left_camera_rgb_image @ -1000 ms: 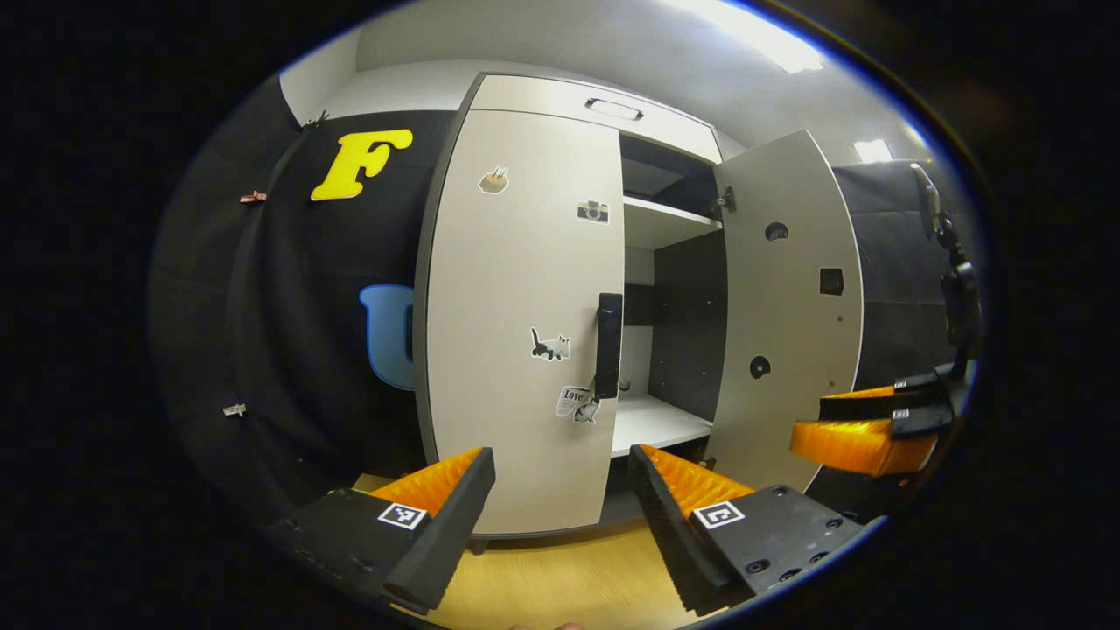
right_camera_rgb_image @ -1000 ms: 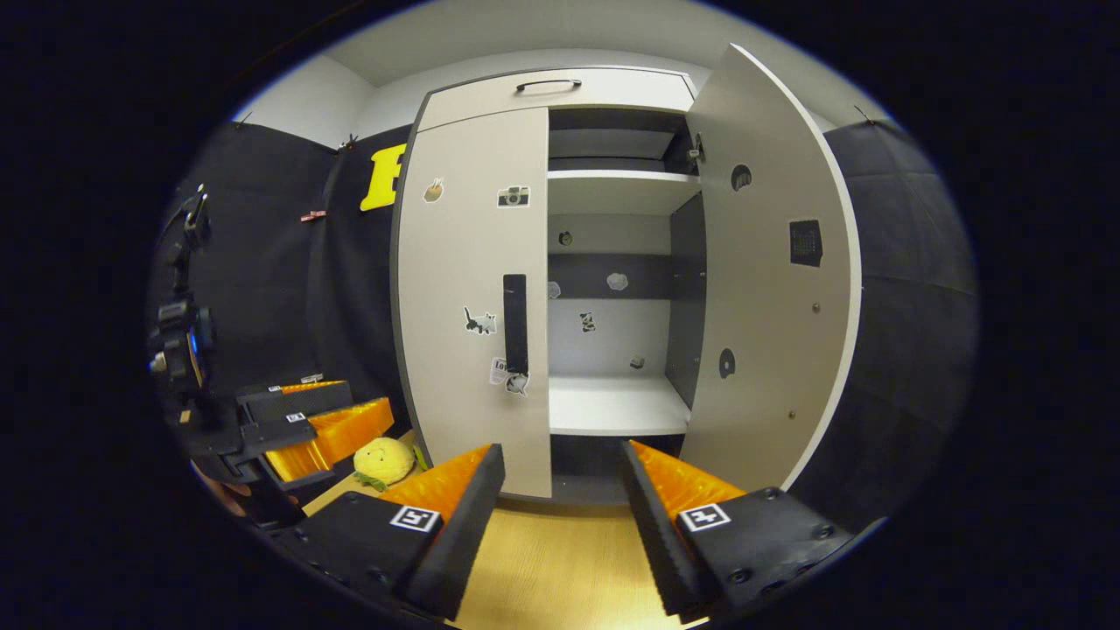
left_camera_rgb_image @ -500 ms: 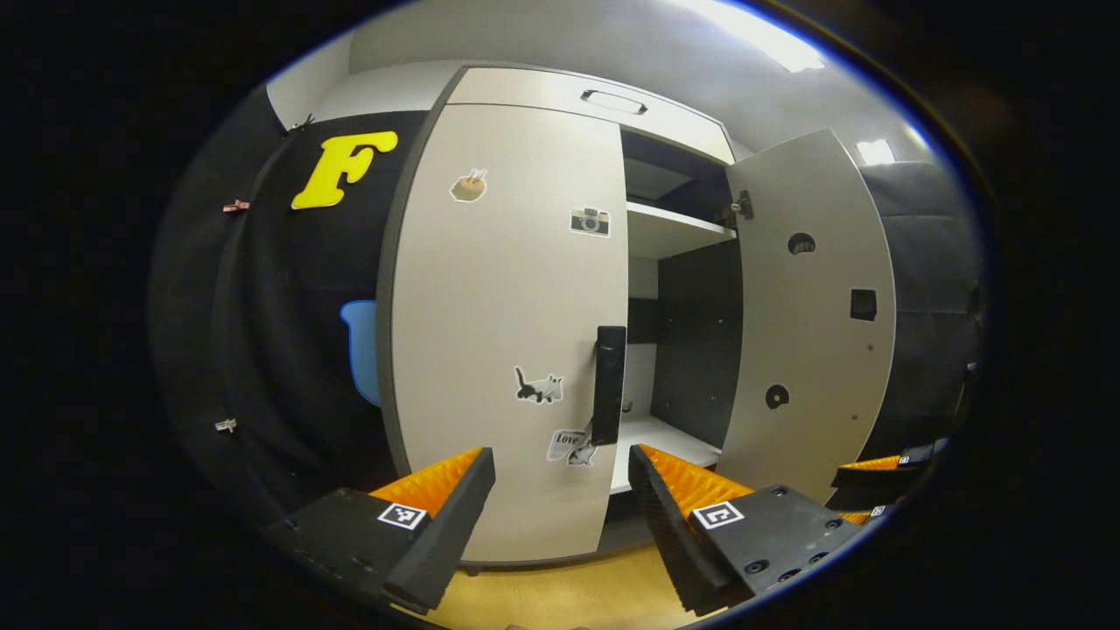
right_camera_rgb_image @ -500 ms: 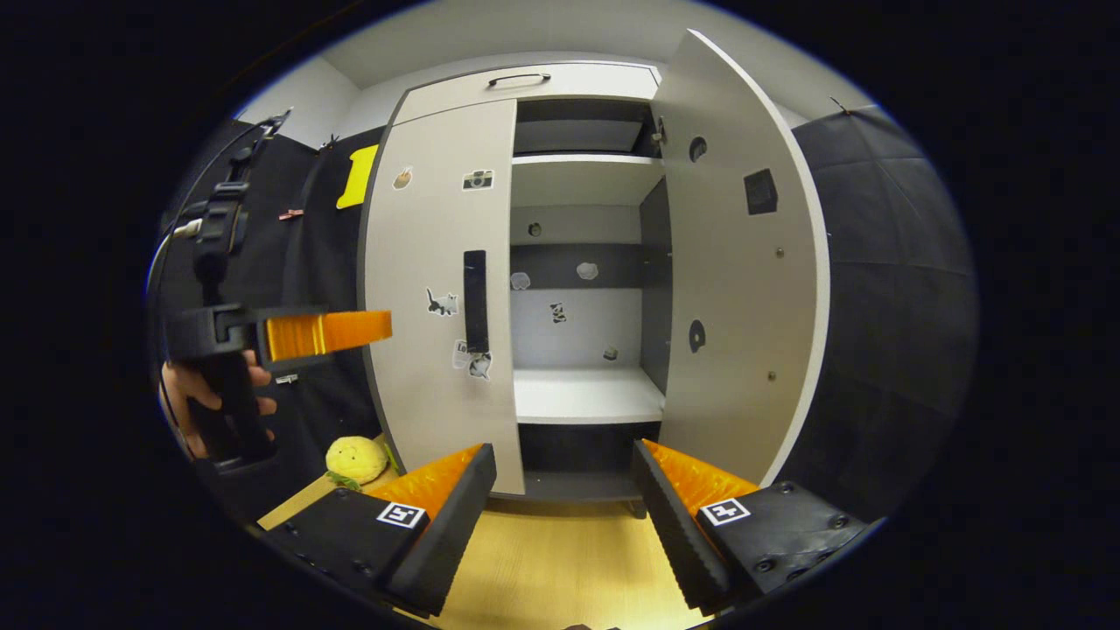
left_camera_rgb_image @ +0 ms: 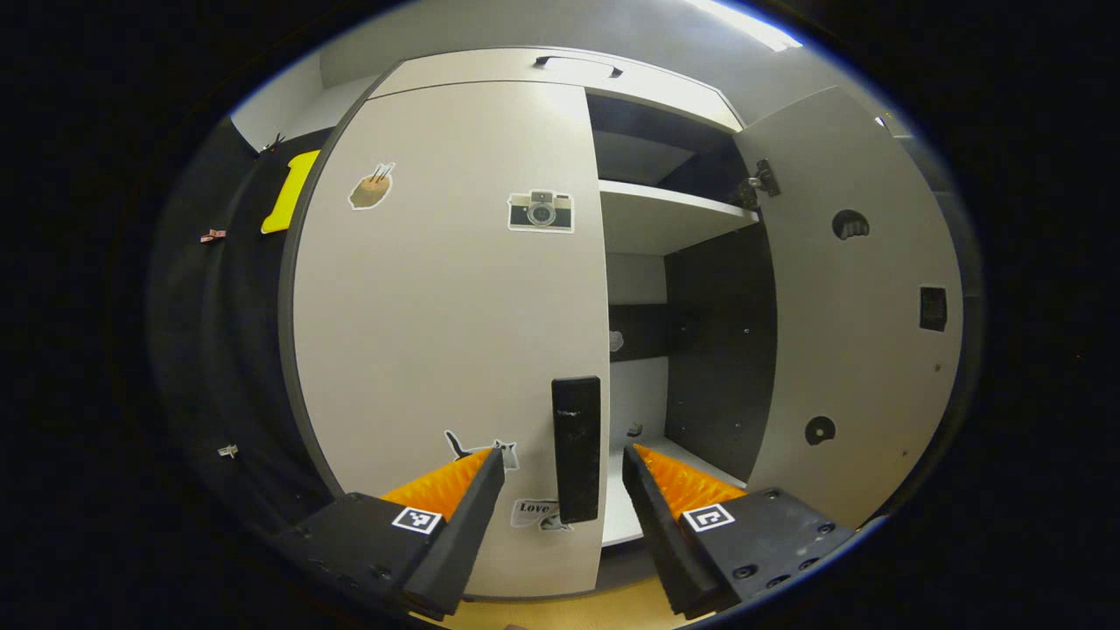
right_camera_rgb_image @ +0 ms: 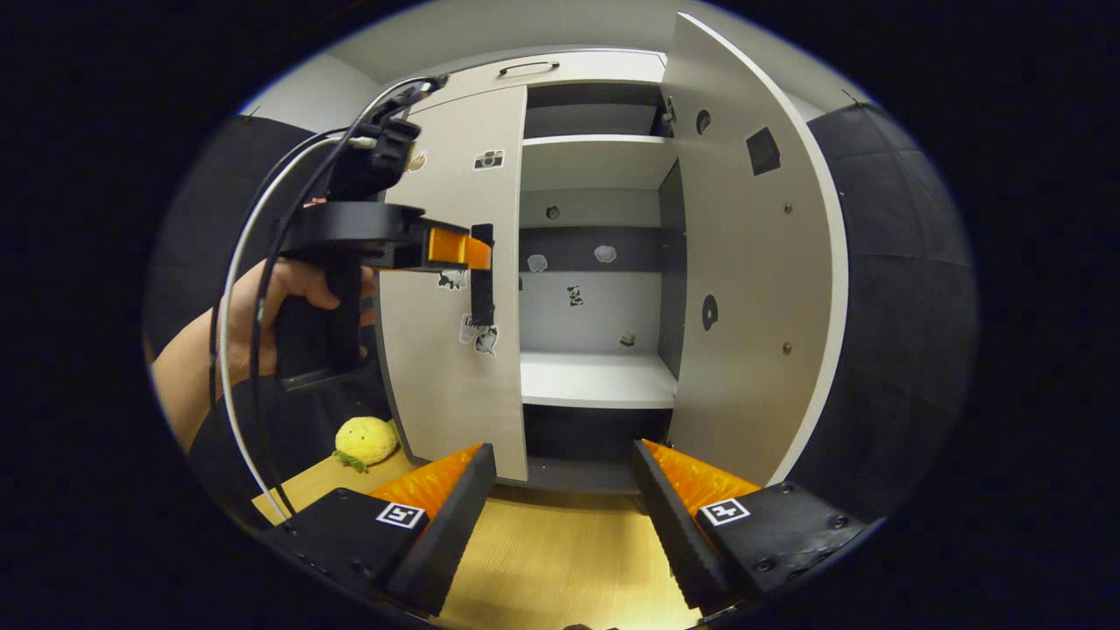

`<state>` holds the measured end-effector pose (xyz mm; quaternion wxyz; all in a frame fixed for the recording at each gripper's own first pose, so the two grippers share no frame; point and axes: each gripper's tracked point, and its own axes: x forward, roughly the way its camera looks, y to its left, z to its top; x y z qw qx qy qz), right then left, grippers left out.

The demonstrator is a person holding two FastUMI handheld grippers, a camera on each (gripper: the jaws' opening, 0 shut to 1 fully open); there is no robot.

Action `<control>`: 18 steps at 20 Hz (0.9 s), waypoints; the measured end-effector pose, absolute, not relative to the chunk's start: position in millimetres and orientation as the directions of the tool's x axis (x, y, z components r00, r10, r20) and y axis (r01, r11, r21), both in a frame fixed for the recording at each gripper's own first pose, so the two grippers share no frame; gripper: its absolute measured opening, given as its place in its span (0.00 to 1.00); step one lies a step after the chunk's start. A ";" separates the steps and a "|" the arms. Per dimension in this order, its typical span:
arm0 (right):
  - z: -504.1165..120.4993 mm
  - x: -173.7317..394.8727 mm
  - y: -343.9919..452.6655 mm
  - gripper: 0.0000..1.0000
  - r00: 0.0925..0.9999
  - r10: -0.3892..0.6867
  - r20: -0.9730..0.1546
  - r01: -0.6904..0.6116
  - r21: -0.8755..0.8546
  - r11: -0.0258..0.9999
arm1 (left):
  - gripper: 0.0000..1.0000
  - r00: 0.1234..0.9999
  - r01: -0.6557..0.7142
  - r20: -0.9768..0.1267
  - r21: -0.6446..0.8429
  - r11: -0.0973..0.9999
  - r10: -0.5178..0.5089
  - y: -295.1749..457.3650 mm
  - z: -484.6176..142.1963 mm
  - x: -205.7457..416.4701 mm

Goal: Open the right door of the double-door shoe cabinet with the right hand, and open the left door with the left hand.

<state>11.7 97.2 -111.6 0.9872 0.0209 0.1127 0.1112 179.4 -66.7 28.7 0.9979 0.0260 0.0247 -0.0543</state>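
Note:
The shoe cabinet's left door (left_camera_rgb_image: 437,332) is closed, pale with small stickers, and carries a black vertical handle (left_camera_rgb_image: 577,448) at its right edge. My left gripper (left_camera_rgb_image: 563,455) is open, its fingers either side of that handle without pressing on it. The right door (left_camera_rgb_image: 862,306) stands swung wide open, showing white shelves (right_camera_rgb_image: 597,379) inside. In the right gripper view, the left gripper (right_camera_rgb_image: 477,254) reaches the handle (right_camera_rgb_image: 482,276), held by a hand (right_camera_rgb_image: 289,289). My right gripper (right_camera_rgb_image: 562,464) is open and holds nothing, set back from the cabinet above the floor.
A yellow plush toy (right_camera_rgb_image: 365,440) lies on the wooden floor (right_camera_rgb_image: 560,560) left of the cabinet. A drawer with a handle (right_camera_rgb_image: 528,66) tops the cabinet. Black cloth walls flank both sides. A cable (right_camera_rgb_image: 254,262) loops from the left gripper.
My left gripper has moved up and forward to the left door's handle, which now sits between its fingers. The right gripper has stayed back, shifting only slightly.

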 end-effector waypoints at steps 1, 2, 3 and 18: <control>-113.5 13.0 96.2 0.98 0.946 0.237 -0.219 -0.228 0.067 0.971 | 0.83 0.994 0.093 -0.055 0.058 0.994 -0.090 -69.3 28.8 186.2; -115.7 13.8 94.5 0.98 0.944 0.245 -0.220 -0.235 0.072 0.969 | 0.76 0.996 0.080 -0.055 0.067 0.995 -0.076 -71.2 29.3 191.7; -118.6 15.1 94.3 0.98 0.941 0.256 -0.223 -0.243 0.082 0.966 | 0.74 0.996 0.069 -0.062 0.076 0.995 -0.065 -72.9 26.7 196.2; -133.2 28.4 81.8 0.98 0.918 0.306 -0.251 -0.280 0.134 0.951 | 0.25 0.993 0.012 -0.114 0.035 0.999 -0.008 -77.6 6.7 218.8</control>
